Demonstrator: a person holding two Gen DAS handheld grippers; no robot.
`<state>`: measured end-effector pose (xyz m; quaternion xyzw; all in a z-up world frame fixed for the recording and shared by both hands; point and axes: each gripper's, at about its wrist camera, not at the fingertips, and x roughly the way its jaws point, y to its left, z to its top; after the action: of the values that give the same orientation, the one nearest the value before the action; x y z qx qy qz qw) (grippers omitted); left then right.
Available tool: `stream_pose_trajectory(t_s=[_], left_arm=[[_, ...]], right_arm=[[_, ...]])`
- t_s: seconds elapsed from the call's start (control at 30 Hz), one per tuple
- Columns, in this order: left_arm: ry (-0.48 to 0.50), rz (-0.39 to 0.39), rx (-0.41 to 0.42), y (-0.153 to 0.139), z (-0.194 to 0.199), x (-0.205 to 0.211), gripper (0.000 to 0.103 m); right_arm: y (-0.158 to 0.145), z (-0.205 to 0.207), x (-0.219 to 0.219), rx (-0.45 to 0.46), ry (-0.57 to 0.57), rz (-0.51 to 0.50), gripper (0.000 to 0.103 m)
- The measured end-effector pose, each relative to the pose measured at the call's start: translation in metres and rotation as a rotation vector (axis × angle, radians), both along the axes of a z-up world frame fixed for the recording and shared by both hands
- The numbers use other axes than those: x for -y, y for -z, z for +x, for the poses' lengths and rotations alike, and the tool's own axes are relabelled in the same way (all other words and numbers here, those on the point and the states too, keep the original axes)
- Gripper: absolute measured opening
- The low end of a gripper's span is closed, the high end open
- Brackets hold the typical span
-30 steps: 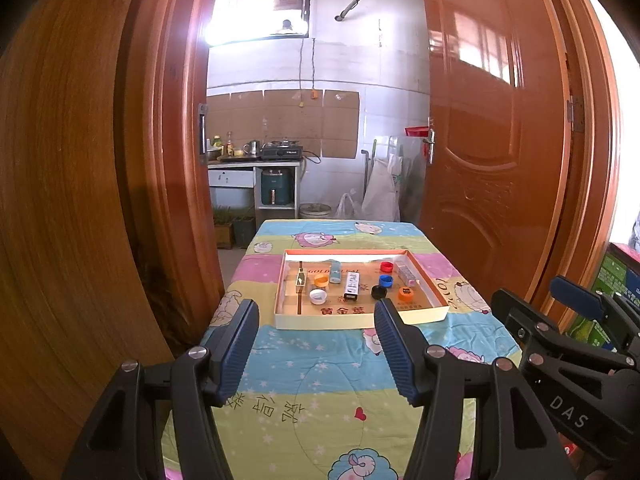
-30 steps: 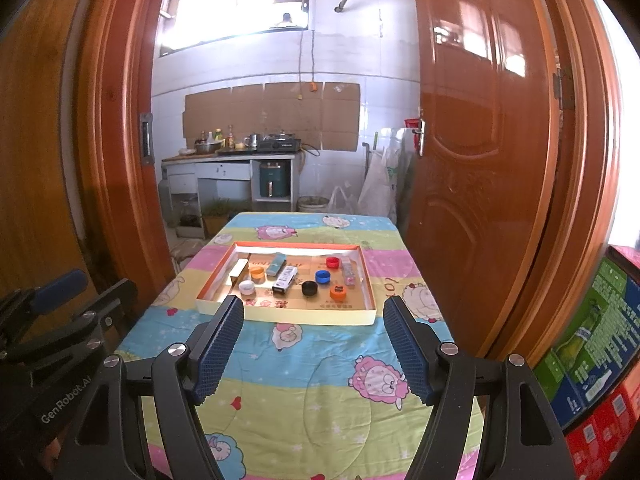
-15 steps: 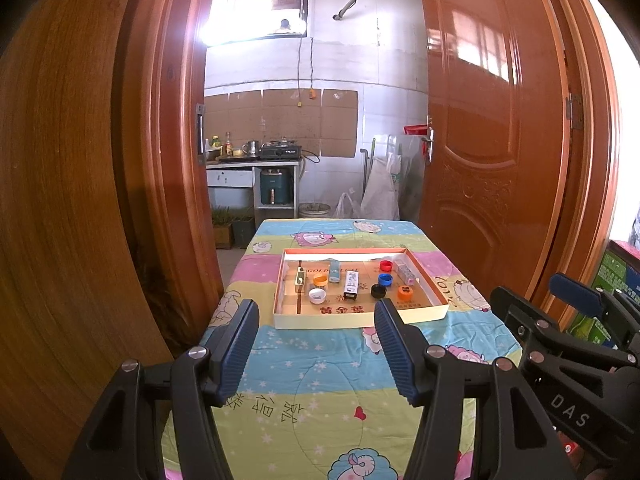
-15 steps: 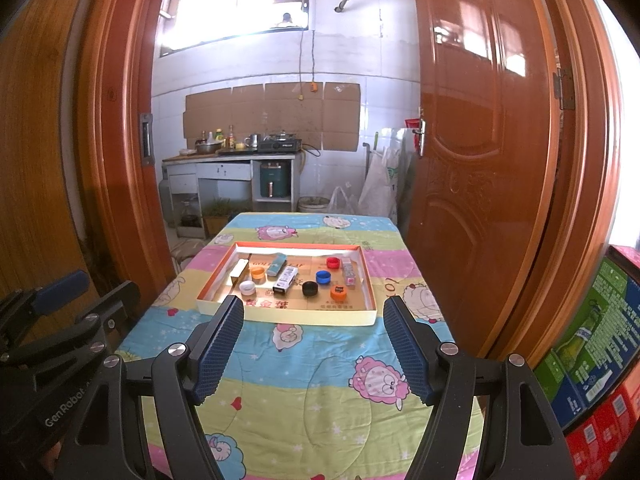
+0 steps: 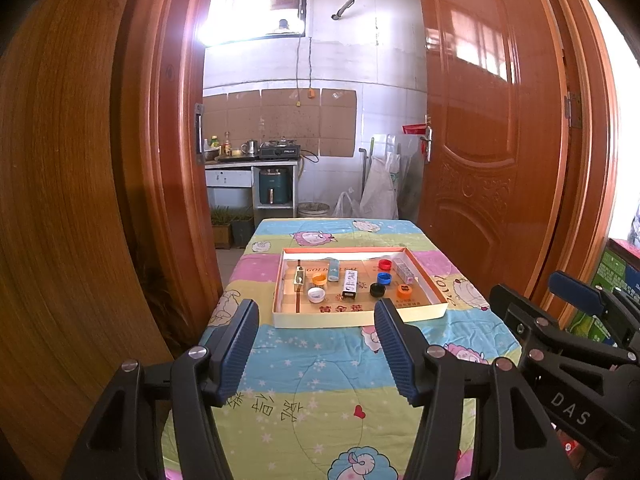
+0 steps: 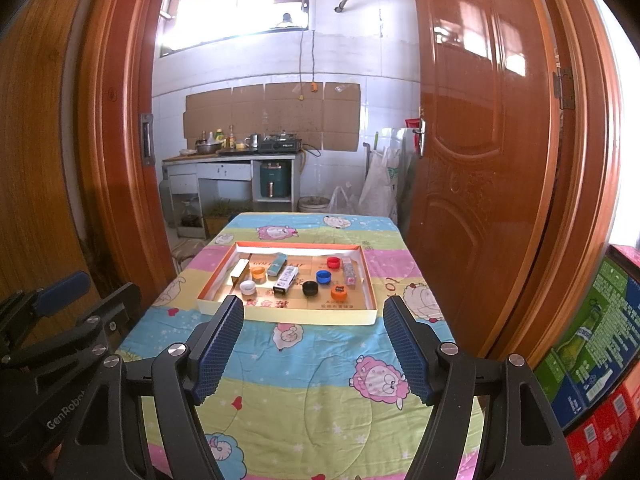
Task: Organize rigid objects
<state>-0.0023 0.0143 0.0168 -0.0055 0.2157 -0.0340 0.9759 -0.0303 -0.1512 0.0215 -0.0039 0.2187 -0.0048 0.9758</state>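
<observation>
Two wooden doors stand open on either side, framing a tiled kitchen behind. Between them runs the worktop, covered with a striped cloth of pink, yellow and blue printed with cartoon sheep. Toward its far half sits a shallow cardboard tray with pale walls, and all the small things lie inside it.

Nearer me, both claws hover over the near end of the worktop, well short of the tray. The left claw has its blue ribbed pads spread wide with nothing between them; the right claw is likewise spread wide and empty.

Inside the tray, a white rectangular box with dark print lies near the middle, a teal oblong just behind it, and a pale box by the left wall. A clear, small case rests along the right wall. Smallest are the caps: red at the back right, blue in front of it, black and orange closer still, another orange one left of centre, and a white one in front of that.
</observation>
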Motion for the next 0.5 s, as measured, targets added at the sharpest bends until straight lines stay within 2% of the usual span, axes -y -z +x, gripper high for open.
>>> stream_pose_trajectory(t_s=[0.5], left_arm=[[0.005, 0.002, -0.002, 0.0013, 0.0005, -0.0005, 0.06]], right_arm=[[-0.0003, 0.0006, -0.0014, -0.005, -0.006, 0.003, 0.074]])
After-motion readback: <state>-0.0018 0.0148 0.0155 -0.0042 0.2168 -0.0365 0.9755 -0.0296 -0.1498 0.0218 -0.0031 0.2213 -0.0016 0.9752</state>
